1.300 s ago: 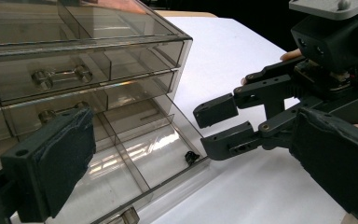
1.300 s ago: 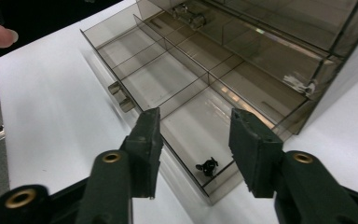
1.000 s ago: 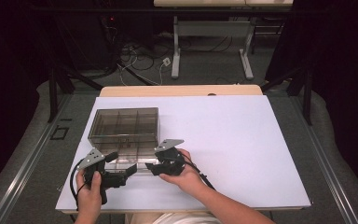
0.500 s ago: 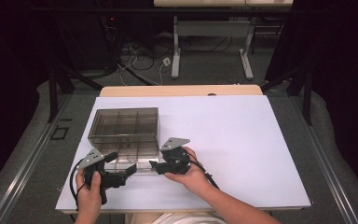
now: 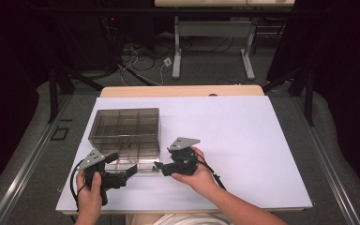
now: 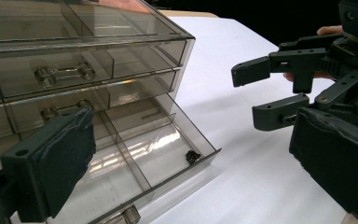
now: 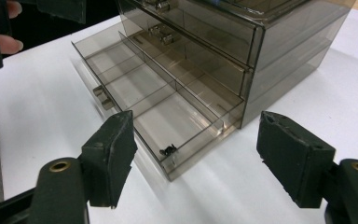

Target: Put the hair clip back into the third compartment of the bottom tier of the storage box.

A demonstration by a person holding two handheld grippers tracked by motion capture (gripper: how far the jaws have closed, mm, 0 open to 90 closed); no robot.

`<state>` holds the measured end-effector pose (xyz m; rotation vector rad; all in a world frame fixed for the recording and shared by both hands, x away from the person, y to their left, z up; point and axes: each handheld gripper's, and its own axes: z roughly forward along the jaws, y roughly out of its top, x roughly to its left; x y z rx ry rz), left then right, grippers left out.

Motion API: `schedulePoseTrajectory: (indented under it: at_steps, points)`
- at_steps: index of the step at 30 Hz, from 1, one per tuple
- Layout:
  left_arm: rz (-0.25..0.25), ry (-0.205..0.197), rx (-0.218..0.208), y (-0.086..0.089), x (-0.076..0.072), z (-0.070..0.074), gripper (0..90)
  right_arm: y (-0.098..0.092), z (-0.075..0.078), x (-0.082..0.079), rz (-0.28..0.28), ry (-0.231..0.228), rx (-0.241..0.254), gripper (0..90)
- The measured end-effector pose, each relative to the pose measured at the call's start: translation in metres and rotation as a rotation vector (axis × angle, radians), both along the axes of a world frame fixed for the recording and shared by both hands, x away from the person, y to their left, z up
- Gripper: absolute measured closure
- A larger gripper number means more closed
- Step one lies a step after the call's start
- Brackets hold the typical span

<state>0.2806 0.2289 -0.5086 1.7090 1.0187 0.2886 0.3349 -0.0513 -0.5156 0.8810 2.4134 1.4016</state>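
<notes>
A smoky clear plastic drawer cabinet (image 7: pixel 242 42) stands on a white table (image 7: pixel 37 121). Its bottom drawer (image 7: pixel 140 88) is pulled out, and a small black object (image 7: pixel 168 150) lies in the near corner compartment. The right gripper (image 7: pixel 196 158) hangs just in front, its two black jaws spread wide apart.

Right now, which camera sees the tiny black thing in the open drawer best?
The right gripper view: the tiny black thing lies unblocked in the open drawer's front corner. The left gripper view shows it too, slightly farther off. From the high view it's too small to spot.

no readable text, labels or numbers
</notes>
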Motion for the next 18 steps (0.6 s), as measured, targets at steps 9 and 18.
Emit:
schedulePoseTrajectory:
  at_steps: [9, 18]
  points:
    - [0.001, -0.002, 0.008, 0.000, 0.000, 0.000, 0.7, -0.009, 0.007, -0.004, -0.006, -0.028, -0.034, 19.9]
    - [-0.002, -0.005, 0.013, -0.001, 0.000, 0.000, 0.7, -0.020, 0.009, -0.006, -0.016, -0.015, -0.027, 15.1]
